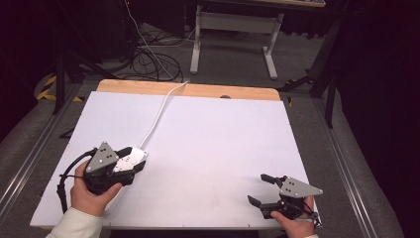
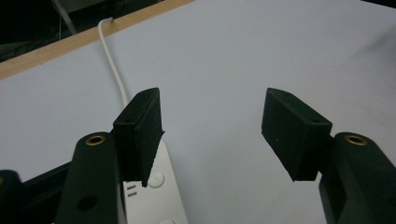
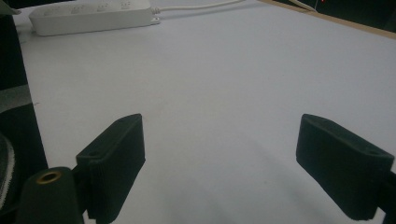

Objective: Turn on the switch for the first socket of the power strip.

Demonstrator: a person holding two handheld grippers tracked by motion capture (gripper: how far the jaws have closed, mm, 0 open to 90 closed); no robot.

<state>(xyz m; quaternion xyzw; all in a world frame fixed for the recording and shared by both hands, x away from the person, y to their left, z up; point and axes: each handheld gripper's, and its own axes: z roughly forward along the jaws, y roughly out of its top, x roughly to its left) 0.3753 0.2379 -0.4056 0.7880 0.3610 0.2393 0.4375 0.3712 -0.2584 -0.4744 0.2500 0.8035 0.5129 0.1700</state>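
Observation:
A white power strip [image 1: 130, 157] lies at the table's left side, its white cable [image 1: 157, 114] running away to the far wooden edge. My left gripper [image 1: 137, 161] hovers over the strip's near end, held by a hand in a pale sleeve. In the left gripper view the jaws [image 2: 212, 98] stand apart with bare table between them. There the power strip [image 2: 156, 196] lies below the left jaw, and the cable [image 2: 114, 65] leads off behind it. My right gripper [image 1: 256, 188] rests open at the front right corner. The right gripper view has its jaws [image 3: 219, 126] wide over bare table, with the power strip [image 3: 93, 16] far off.
The white tabletop [image 1: 213, 129] ends in a wooden strip [image 1: 208, 90] at the far side. Metal rails [image 1: 29, 158] run along both sides. A desk frame [image 1: 233, 29] and tangled floor cables [image 1: 148, 62] stand beyond the table.

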